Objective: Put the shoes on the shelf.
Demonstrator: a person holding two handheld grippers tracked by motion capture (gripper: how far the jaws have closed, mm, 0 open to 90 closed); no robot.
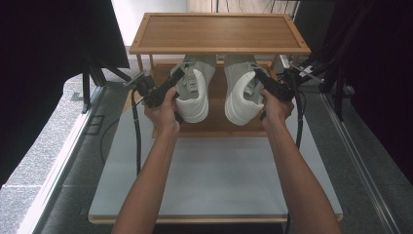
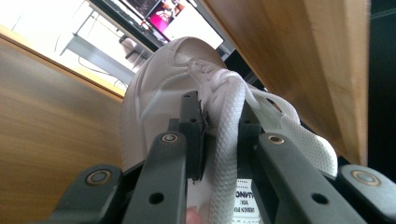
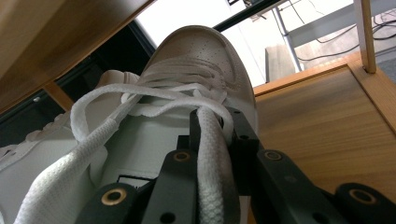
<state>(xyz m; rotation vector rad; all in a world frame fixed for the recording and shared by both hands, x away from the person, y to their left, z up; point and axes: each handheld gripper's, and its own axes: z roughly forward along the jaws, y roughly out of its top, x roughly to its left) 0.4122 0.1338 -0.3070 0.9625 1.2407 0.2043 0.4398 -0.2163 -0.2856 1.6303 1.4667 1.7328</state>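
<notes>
- Left shoe point(image 1: 191, 95) and right shoe point(image 1: 241, 95) sit side by side on the lower shelf point(image 1: 214, 127) of the rack.
- Left gripper point(image 1: 171, 80) is clamped on the left shoe's tongue, pinching a lace point(image 2: 224, 140).
- Right gripper point(image 1: 259, 78) likewise.
- Shoes look light, uppers soft and laces floppy. A collar or tongue hold should serve; expect some sag.

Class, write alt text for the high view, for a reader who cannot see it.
Two hands each hold a black gripper shut on a white shoe: the left gripper on the left shoe, the right gripper on the right shoe. Both shoes sit toe-first on the lower board of a wooden rack, under its top shelf, at the far end of a grey table.
</notes>
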